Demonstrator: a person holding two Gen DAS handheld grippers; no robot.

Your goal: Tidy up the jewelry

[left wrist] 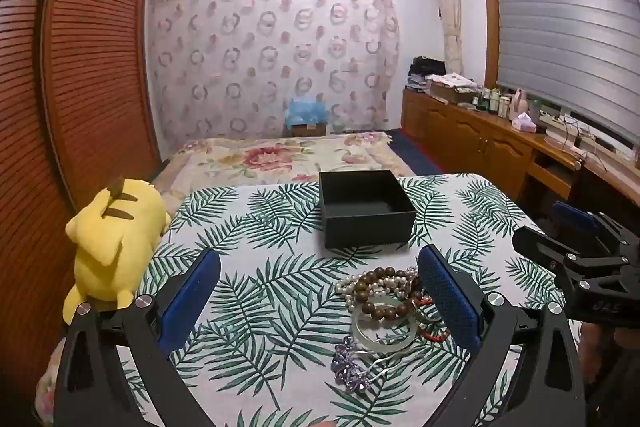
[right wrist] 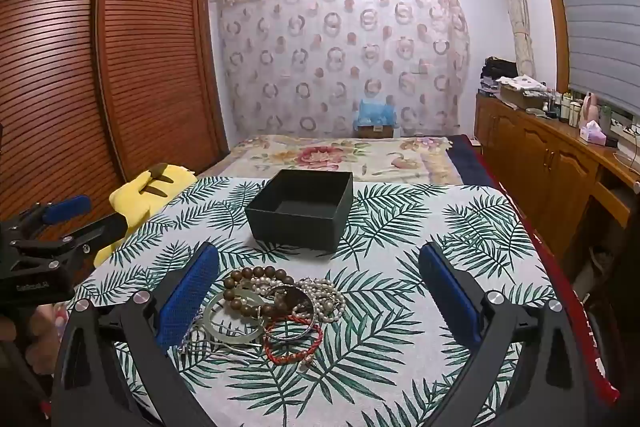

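In the left wrist view, the left gripper [left wrist: 318, 269] has its fingers wide apart and holds nothing. The jewelry pile [left wrist: 390, 301] lies on the leaf-print tablecloth [left wrist: 256, 227], touching the right finger. Behind it stands an open black box [left wrist: 366, 213]. The lettering on the right gripper [left wrist: 576, 227] is too blurred to read. A yellow plush toy [left wrist: 114, 247] lies at the table's left edge.

In the right wrist view, the right gripper [right wrist: 318, 269] is also spread and empty, with the jewelry pile [right wrist: 272, 307] beside its left finger.

Dim indoor light, soft focus, fisheye-warped edges
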